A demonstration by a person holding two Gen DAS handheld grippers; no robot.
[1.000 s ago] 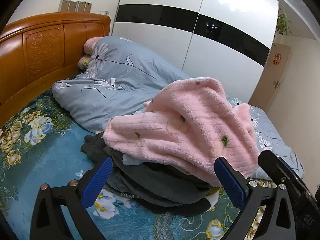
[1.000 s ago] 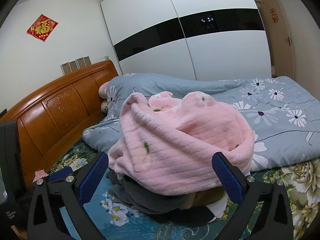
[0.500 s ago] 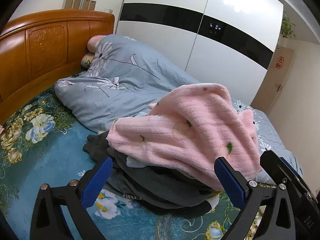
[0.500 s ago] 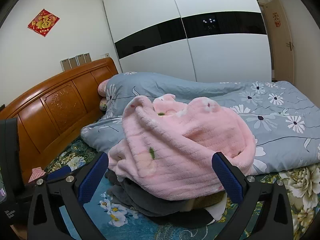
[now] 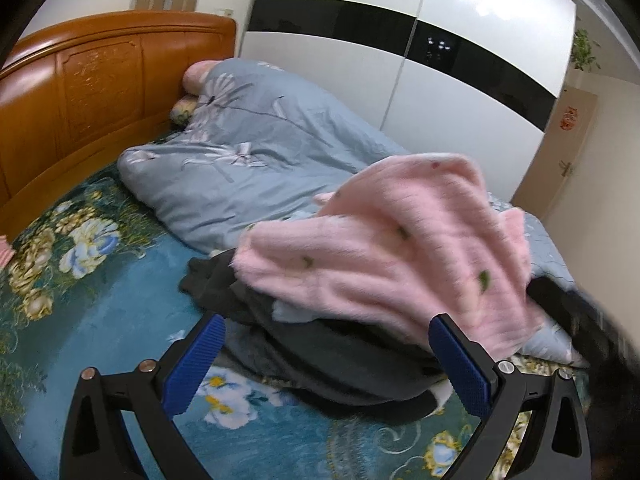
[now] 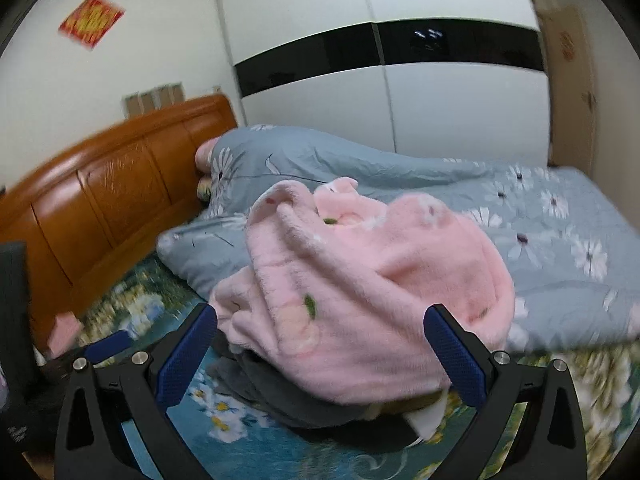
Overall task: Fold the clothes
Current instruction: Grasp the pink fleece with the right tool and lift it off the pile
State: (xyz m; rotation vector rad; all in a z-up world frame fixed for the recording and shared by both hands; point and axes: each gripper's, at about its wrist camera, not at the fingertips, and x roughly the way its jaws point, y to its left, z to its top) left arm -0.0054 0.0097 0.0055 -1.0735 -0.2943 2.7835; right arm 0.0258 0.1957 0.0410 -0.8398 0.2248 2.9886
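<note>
A fluffy pink fleece garment with small green leaf marks (image 5: pixel 400 248) (image 6: pixel 360 292) lies crumpled atop a heap of dark grey clothes (image 5: pixel 320 364) on the blue floral bedsheet (image 5: pixel 100 304), its long axis indistinct, while the left gripper (image 5: pixel 326 364) and right gripper (image 6: pixel 320 356) both gape wide, holding nothing.

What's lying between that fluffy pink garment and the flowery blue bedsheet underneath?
Dark grey clothes lie between pink garment and bedsheet, in both views.
</note>
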